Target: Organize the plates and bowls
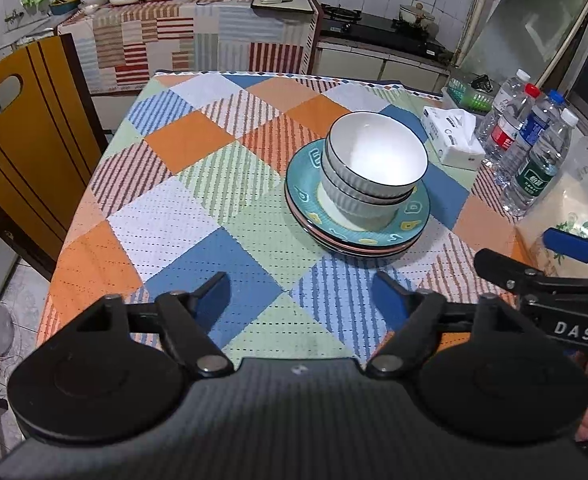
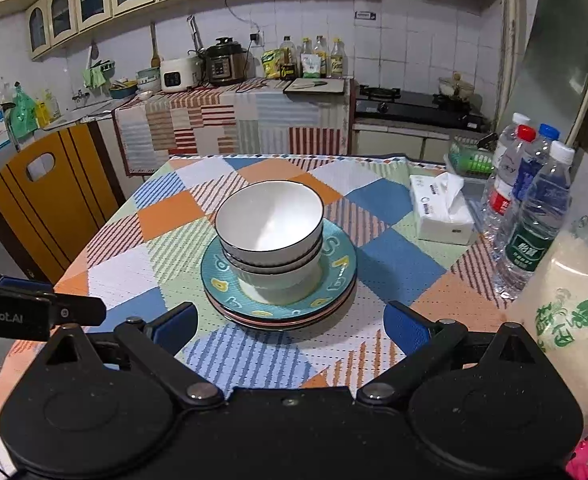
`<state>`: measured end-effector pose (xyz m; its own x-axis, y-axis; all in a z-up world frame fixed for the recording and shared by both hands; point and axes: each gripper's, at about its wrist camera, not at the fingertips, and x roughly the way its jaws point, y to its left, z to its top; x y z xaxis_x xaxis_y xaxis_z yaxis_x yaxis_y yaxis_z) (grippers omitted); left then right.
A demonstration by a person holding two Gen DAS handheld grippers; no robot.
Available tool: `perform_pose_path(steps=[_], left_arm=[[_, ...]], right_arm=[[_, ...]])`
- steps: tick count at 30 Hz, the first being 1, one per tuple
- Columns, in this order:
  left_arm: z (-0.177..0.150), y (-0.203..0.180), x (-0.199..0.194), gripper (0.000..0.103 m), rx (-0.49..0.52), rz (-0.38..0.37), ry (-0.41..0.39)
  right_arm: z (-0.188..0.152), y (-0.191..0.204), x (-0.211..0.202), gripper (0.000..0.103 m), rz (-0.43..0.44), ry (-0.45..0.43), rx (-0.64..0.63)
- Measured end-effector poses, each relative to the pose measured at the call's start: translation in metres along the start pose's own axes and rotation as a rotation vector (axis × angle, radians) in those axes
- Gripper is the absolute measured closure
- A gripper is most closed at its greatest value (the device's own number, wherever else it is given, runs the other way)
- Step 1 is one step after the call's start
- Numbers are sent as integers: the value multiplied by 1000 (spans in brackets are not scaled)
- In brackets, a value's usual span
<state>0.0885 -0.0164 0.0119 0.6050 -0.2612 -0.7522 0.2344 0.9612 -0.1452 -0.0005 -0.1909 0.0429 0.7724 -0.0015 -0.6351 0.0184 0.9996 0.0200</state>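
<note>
Three nested bowls (image 2: 269,236) sit on stacked plates (image 2: 334,276).

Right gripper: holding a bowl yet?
No, the right gripper is open and empty; the bowls sit stacked on the plates.

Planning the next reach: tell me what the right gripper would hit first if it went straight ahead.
Probably the stack of plates, then the bowls on it. The right gripper is open, empty, and aimed at the stack's near rim; height above the table is unclear.
</note>
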Motion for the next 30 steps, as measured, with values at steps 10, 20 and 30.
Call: perform_pose_path(steps=[10, 20, 30], left_arm=[[-14, 1, -6, 7, 11, 35, -65], [-20, 1, 4, 7, -24, 15, -1], [-27, -6, -3, 7, 34, 6, -31]], right_arm=[[-6, 7, -25, 1, -22, -81, -20], [-15, 11, -26, 1, -61, -16, -25], [-22, 7, -24, 1, -100, 6, -7]])
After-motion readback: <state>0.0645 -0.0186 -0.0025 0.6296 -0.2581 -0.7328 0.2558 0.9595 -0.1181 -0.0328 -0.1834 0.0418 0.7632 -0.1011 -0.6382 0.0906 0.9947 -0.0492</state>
